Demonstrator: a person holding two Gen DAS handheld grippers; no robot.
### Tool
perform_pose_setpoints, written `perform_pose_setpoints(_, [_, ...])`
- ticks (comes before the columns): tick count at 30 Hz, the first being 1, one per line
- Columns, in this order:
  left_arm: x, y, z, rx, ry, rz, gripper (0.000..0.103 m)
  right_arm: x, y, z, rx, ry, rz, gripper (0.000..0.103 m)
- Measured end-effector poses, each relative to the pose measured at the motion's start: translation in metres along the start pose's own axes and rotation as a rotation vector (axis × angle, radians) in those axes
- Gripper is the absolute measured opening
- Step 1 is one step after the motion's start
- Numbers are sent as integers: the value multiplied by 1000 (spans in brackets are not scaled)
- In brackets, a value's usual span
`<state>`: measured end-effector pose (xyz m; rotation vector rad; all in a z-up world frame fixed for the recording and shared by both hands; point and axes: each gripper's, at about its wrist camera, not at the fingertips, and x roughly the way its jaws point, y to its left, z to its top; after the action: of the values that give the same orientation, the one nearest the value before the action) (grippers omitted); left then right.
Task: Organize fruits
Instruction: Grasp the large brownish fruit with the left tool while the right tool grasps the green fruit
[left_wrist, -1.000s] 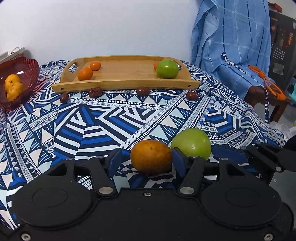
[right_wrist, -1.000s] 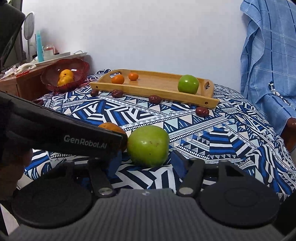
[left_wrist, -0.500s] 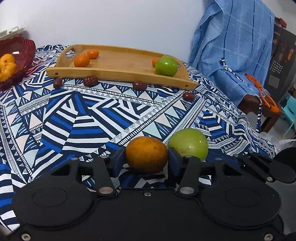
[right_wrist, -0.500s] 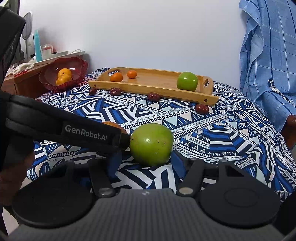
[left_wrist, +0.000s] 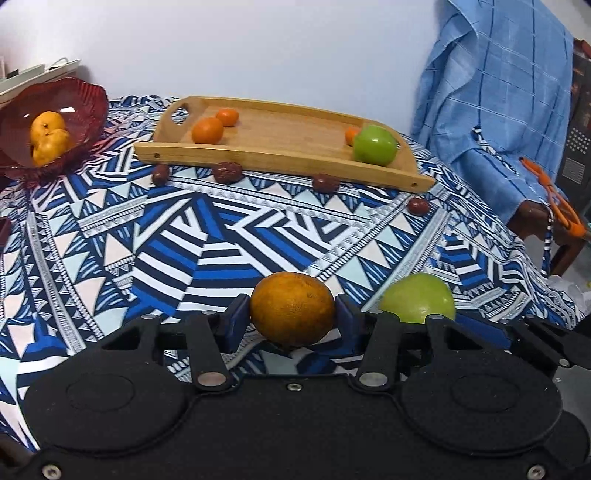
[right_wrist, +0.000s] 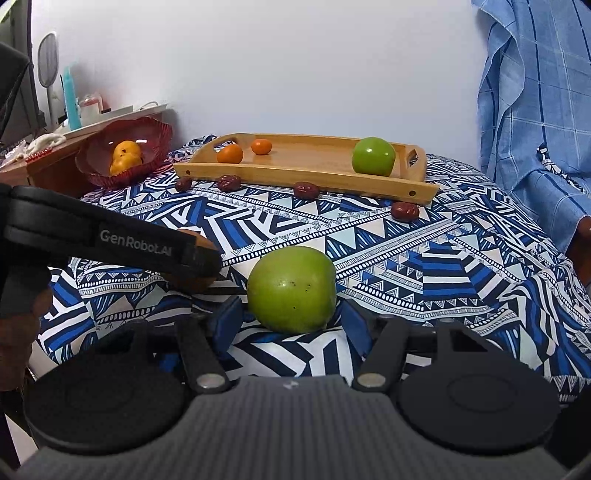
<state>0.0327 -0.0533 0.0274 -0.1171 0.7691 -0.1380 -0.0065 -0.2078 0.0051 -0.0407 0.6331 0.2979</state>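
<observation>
Reading "GenRobot.AI" on left gripper (right_wrist: 207, 260) side, orange (left_wrist: 291, 308) between fingers.

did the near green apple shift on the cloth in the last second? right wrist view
No. The near green apple sits on the same white band of the tablecloth, between the right gripper pads.

Blue-white geometric tablecloth (left_wrist: 221, 236); green apple (right_wrist: 291, 290)

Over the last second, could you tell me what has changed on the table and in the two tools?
The left tool closed its pads onto the orange and now grips it. The right tool stayed open around the near green apple, pads not touching. The wooden tray, its fruit, the dates and the red bowl are unchanged.
</observation>
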Motion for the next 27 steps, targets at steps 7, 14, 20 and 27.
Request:
perform_pose_setpoints(7, [-1,2,0,4,-8,23,48,4,-2,2,21,1,1,72])
perform_pose_setpoints(14, [-1,0,-1,17,-14,33,48,7,0,4,31,4,1,70])
perform_pose_setpoints(20, [-1,1,-1,19,-20,41,48,10,4,4,20,0,-22,68])
perform_pose_setpoints(27, [0,-1,-2,28,-29,49,48,17,9,3,9,-2,-62,69])
